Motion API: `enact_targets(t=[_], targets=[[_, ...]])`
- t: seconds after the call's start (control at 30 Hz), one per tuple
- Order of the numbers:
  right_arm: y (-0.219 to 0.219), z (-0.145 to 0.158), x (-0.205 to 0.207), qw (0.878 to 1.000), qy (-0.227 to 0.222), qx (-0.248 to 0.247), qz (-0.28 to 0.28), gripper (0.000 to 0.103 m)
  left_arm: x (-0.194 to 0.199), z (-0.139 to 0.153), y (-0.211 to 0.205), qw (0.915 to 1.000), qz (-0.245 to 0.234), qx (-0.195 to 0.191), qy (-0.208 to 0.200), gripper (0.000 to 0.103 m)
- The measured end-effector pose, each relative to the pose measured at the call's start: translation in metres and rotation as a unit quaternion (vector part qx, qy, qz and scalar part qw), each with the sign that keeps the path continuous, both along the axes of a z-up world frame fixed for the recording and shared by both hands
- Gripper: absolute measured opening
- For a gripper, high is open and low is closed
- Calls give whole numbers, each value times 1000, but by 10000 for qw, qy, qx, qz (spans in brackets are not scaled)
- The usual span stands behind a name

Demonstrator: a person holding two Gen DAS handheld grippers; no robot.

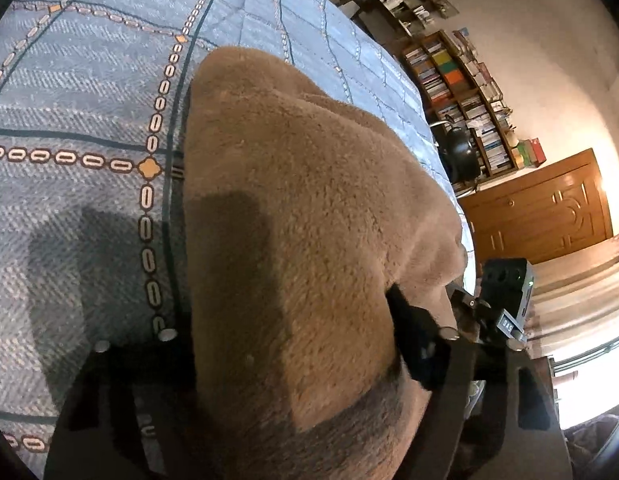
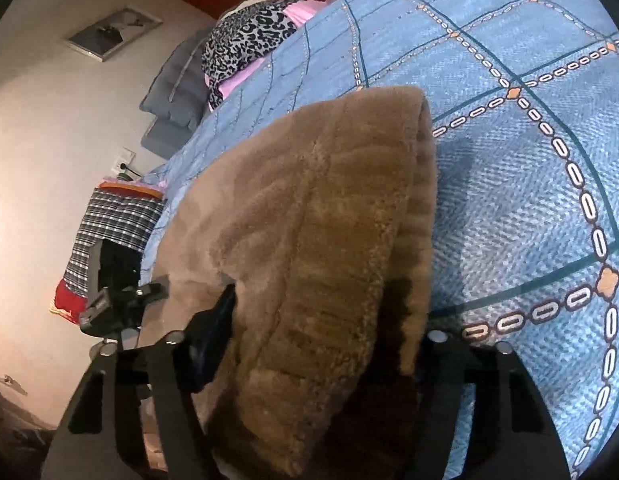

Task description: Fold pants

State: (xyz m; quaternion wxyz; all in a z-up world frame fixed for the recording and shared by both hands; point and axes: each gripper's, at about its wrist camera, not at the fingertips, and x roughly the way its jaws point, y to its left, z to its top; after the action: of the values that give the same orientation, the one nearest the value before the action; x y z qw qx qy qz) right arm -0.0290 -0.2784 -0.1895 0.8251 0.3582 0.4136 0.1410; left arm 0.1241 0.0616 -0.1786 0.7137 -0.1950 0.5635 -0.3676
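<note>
— What is seen closest to the lens?

— Brown fleece pants [image 1: 293,240] are bunched between the fingers of the left gripper [image 1: 293,356]. One dark finger [image 1: 417,344] is pressed against the right side of the fabric; the other is hidden under the fold. The jaws are partly closed, and the cloth is clamped between them.

— And the other tool?

— The same pants [image 2: 309,240] are gripped by the right gripper [image 2: 321,344]. Its left finger [image 2: 213,332] is laid against the fleece, while the opposite one is covered by the fabric's edge. The jaws are held at a middling width, filled by the thick folded layer.

— Where is the garment placed?

— It is spread on a blue patterned bedspread [image 1: 89,100], with the near end lifted in both tools.

— What is found further out?

— A bookshelf [image 1: 461,92] and a wooden door [image 1: 541,208] are seen beyond the bed in the left view; a leopard-print cloth [image 2: 245,40] and a checked cloth [image 2: 113,224] in the right.
</note>
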Motion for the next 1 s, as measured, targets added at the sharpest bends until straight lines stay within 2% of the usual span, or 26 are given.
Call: enact_targets(t=[0.1, 0.2, 0.5, 0.73, 1.0], targets=[[-2, 9, -4, 9999, -156, -17, -2, 50, -1, 10, 0, 9999, 11, -22, -124, 60], [-3, 18, -4, 9996, -282, -69, 2, 46, -3, 25, -5, 9995, -12, 9, -311, 57], [-19, 63, 11, 9960, -815, -356, -95, 44, 17, 66, -31, 9970, 54, -161, -749, 55], [-53, 96, 55, 9906, -1130, -727, -242, 44, 73, 88, -71, 9942, 68, -299, -1026, 55], [-98, 104, 136, 9854, -1214, -1140, -354, 44, 153, 82, -113, 9923, 176, -373, -1164, 55]])
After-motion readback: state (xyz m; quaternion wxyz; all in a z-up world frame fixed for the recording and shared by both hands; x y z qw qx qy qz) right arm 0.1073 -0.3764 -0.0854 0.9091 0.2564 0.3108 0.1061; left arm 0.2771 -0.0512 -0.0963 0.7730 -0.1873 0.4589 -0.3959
